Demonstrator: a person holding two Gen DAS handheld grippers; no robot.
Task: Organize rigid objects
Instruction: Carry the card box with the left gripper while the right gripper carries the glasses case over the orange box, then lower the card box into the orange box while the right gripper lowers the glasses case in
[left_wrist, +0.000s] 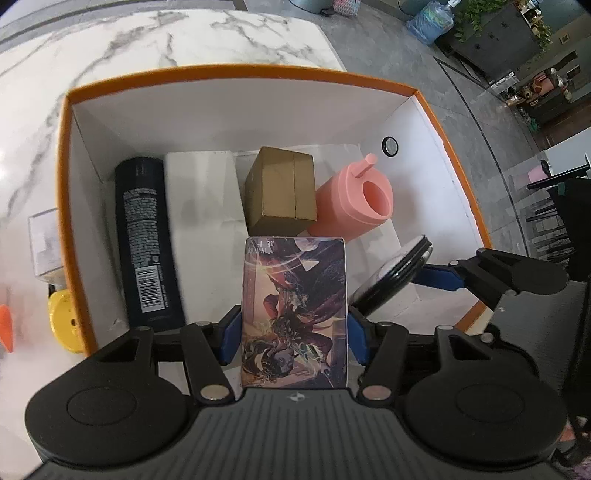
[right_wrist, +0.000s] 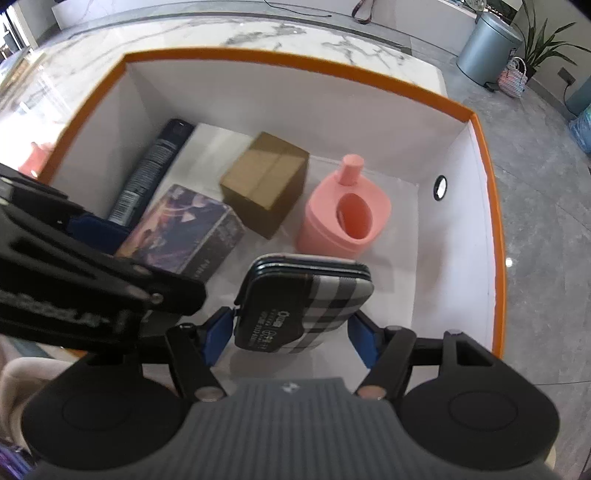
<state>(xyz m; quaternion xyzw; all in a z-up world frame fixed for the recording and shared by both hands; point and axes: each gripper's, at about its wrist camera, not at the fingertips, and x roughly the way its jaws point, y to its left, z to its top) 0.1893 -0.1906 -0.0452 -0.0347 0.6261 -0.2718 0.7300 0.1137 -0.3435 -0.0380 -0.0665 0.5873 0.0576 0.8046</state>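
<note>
An orange-rimmed white box (left_wrist: 240, 72) (right_wrist: 295, 64) sits on a marble table. Inside lie a dark blue bottle (left_wrist: 146, 240) (right_wrist: 155, 166), a brown carton (left_wrist: 282, 188) (right_wrist: 267, 181) and a pink cup (left_wrist: 352, 199) (right_wrist: 345, 214). My left gripper (left_wrist: 293, 332) is shut on an illustrated card box (left_wrist: 293, 314) (right_wrist: 184, 229), held inside the box near its front. My right gripper (right_wrist: 291, 328) is shut on a plaid case (right_wrist: 306, 299) (left_wrist: 395, 277), held above the box floor to the right of the card box.
A yellow object (left_wrist: 62, 321), a clear small box (left_wrist: 44, 240) and an orange item (left_wrist: 5, 325) lie on the table left of the box. A grey bin (right_wrist: 487, 48) and a plant (right_wrist: 543, 40) stand on the floor beyond.
</note>
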